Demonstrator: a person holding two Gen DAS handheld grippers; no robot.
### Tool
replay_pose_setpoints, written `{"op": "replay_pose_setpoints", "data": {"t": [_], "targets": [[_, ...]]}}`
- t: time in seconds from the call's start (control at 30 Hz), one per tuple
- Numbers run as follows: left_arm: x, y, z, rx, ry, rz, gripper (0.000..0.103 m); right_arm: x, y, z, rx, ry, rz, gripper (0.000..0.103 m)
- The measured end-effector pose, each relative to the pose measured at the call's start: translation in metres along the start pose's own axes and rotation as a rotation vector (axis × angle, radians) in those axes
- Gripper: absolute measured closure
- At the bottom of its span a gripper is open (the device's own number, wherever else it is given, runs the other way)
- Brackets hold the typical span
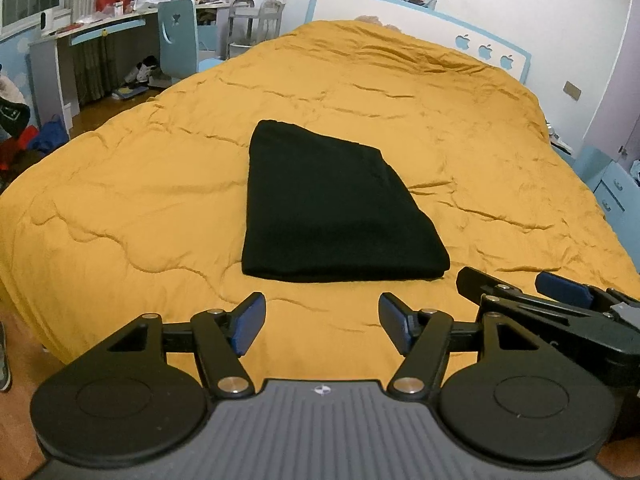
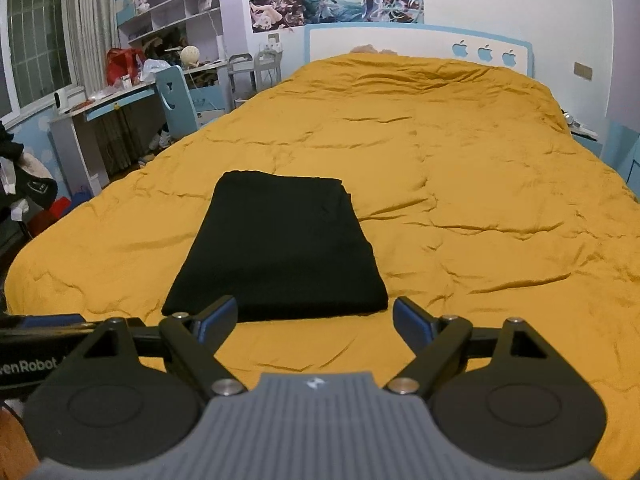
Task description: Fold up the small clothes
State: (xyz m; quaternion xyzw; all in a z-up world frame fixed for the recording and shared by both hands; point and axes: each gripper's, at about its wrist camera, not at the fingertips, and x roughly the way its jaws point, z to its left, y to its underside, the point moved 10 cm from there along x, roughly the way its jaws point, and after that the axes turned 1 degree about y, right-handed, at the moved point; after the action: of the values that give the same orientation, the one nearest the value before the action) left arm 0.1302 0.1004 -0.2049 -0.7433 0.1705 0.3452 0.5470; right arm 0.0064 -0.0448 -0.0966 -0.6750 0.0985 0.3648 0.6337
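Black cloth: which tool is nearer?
Right, by a little. The right tool is open with its left fingertip at the black cloth's near edge; the left tool is open, short of that edge.

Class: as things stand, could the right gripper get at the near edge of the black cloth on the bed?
Probably yes. The right gripper is open, and only bare yellow quilt lies between it and the black cloth; nothing blocks it.
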Motion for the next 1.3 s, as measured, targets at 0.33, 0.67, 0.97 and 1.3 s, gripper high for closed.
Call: {"op": "replay_pose_setpoints", "data": {"t": [0.33,0.67,0.97,1.3], "targets": [[0.003,0.005,0.002,-0.01,-0.013,0.018,0.027,0.004,0.0,0.001,-0.021,0.008,0.021,0.022],[0.004,0.008,0.006,-0.019,-0.03,0.043,0.027,0.008,0.001,0.006,-0.035,0.005,0.033,0.022],[0.002,0.007,0.006,-0.016,-0.034,0.038,0.027,0.01,0.002,0.008,-0.051,0.014,0.036,0.022],[0.003,0.007,0.01,-0.017,-0.035,0.042,0.027,0.011,0.005,0.011,-0.053,0.018,0.041,0.022]]}}
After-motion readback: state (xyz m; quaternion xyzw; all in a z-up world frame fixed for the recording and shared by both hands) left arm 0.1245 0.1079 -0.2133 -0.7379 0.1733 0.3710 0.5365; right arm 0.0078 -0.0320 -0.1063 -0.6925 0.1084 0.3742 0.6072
